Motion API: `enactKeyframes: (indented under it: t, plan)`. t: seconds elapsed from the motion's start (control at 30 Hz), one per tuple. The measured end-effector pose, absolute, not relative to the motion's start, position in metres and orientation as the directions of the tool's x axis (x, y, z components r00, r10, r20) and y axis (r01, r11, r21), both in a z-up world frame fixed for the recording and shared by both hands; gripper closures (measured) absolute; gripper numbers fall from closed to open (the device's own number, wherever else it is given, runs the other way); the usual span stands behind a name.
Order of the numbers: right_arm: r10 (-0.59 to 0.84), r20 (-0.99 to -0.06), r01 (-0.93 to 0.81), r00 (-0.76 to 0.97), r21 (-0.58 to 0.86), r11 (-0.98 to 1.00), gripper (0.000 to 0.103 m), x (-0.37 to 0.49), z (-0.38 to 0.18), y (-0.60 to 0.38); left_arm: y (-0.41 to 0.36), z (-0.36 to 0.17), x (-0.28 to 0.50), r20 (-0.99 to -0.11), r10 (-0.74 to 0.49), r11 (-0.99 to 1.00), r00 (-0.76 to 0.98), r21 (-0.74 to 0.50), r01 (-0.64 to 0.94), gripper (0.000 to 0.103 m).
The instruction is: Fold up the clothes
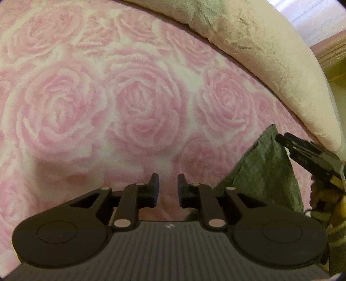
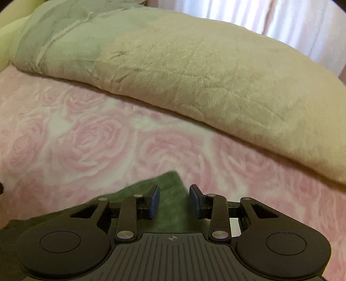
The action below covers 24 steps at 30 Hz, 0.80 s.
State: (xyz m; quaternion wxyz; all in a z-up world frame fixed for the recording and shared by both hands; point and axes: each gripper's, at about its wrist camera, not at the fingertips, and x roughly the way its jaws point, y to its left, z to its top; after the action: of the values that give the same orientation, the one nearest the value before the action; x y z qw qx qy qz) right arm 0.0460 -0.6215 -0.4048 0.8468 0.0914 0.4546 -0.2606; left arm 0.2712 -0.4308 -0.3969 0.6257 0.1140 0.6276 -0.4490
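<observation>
A dark green cloth (image 1: 263, 168) lies on a pink rose-patterned blanket (image 1: 129, 97). In the left wrist view its corner stands lifted at the right, beside the tips of my right gripper (image 1: 281, 138). My left gripper (image 1: 168, 187) is open and empty over the bare blanket, left of the cloth. In the right wrist view my right gripper (image 2: 174, 200) is open, and the green cloth (image 2: 170, 194) lies between and under its fingers, with its corner pointing away from me. I cannot tell whether the fingers touch the cloth.
A thick rolled beige and grey-green blanket (image 2: 205, 71) lies along the far side of the bed; it also shows in the left wrist view (image 1: 270, 54). White curtains (image 2: 270, 19) hang behind it.
</observation>
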Motion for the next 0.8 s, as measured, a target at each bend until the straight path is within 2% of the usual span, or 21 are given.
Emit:
enactKeyframes:
  t: [0.13, 0.17, 0.2, 0.33, 0.43, 0.53, 0.7, 0.8]
  plan:
    - [-0.332, -0.835, 0.453, 0.44, -0.113, 0.884, 0.07, 0.059, -0.417, -0.627, -0.422, -0.401, 0.271, -0.891, -0.4, 0.573, -0.213, -0.425, 0.701, 0.09]
    - [-0.33, -0.83, 0.436, 0.449, -0.119, 0.892, 0.091, 0.059, -0.418, -0.626, -0.42, -0.401, 0.271, -0.892, -0.396, 0.575, -0.217, -0.425, 0.699, 0.09]
    - [-0.319, -0.828, 0.417, 0.46, -0.115, 0.901, 0.1, 0.06, -0.418, -0.626, -0.417, -0.402, 0.27, -0.893, -0.393, 0.576, -0.221, -0.426, 0.697, 0.091]
    - [-0.31, -0.803, 0.434, 0.509, -0.072, 0.898, 0.101, 0.05, -0.411, -0.63, -0.409, -0.403, 0.268, -0.895, -0.383, 0.58, -0.228, -0.425, 0.695, 0.09]
    - [-0.32, -0.779, 0.549, 0.539, 0.037, 0.835, 0.101, 0.034, -0.404, -0.651, -0.408, -0.403, 0.267, -0.896, -0.382, 0.582, -0.227, -0.424, 0.694, 0.09]
    - [-0.313, -0.799, 0.644, 0.513, 0.117, 0.756, 0.101, 0.025, -0.414, -0.67, -0.41, -0.405, 0.267, -0.89, -0.386, 0.584, -0.242, -0.439, 0.683, 0.09]
    - [-0.317, -0.796, 0.639, 0.516, 0.111, 0.761, 0.1, 0.027, -0.417, -0.667, -0.418, -0.416, 0.273, -0.798, -0.466, 0.603, -0.382, -0.603, 0.523, 0.09]
    - [-0.32, -0.793, 0.641, 0.518, 0.113, 0.759, 0.1, 0.026, -0.416, -0.667, -0.431, -0.426, 0.271, -0.779, -0.455, 0.604, -0.431, -0.626, 0.494, 0.09]
